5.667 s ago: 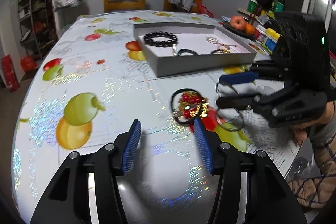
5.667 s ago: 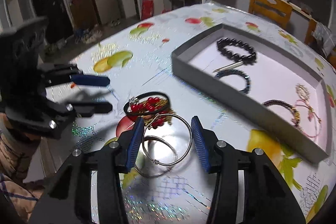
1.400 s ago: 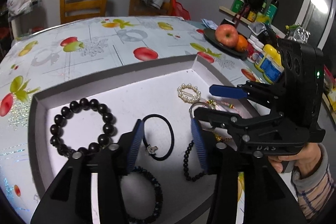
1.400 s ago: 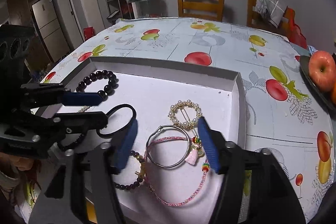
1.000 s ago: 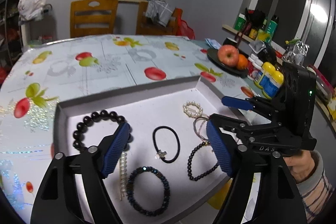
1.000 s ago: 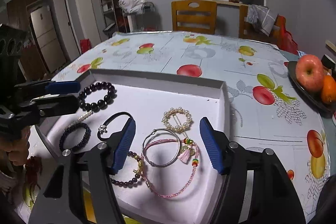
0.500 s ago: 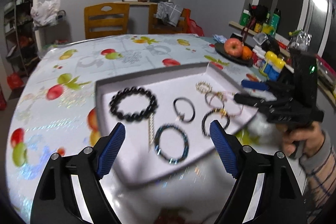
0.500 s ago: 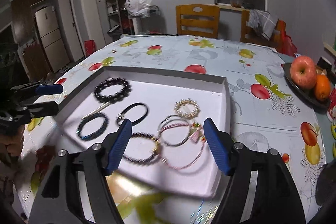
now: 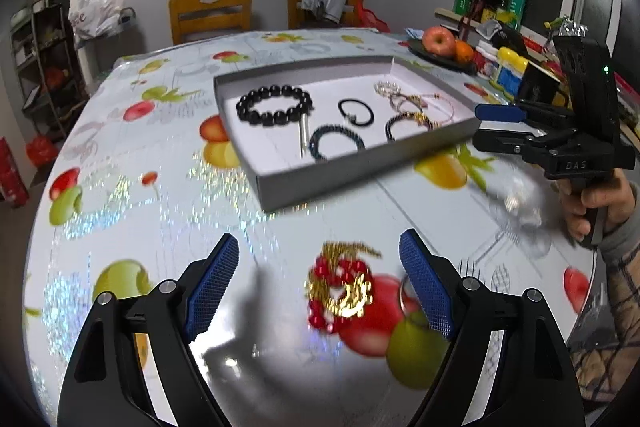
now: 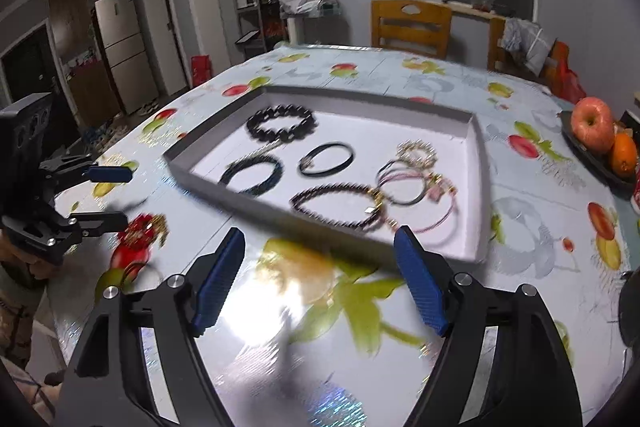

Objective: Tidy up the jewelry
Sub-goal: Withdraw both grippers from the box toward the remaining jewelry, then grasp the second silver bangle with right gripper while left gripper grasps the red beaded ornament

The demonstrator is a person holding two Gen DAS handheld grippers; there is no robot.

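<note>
A grey tray (image 9: pixel 360 167) (image 10: pixel 478 187) on the table holds several bracelets and hair ties, among them a black bead bracelet (image 9: pixel 274 105) (image 10: pixel 281 124) and a black hair tie (image 9: pixel 355 111) (image 10: pixel 326 159). A red and gold bead piece (image 9: pixel 340 287) (image 10: pixel 140 229) lies on the tablecloth in front of the tray, with a thin silver ring (image 9: pixel 404 293) beside it. My left gripper (image 9: pixel 320 287) is open and empty just above the red and gold piece. My right gripper (image 10: pixel 316 279) is open and empty, in front of the tray's near wall.
A plate with an apple (image 9: pixel 439 41) (image 10: pixel 592 123) and an orange stands at the table's far right. Bottles and jars (image 9: pixel 506 67) crowd the right edge. Wooden chairs (image 9: pixel 210 13) (image 10: pixel 412 23) stand behind the table.
Both grippers have pulled back from over the tray to the near part of the table and opened wider. The left one now hangs over the red and gold piece.
</note>
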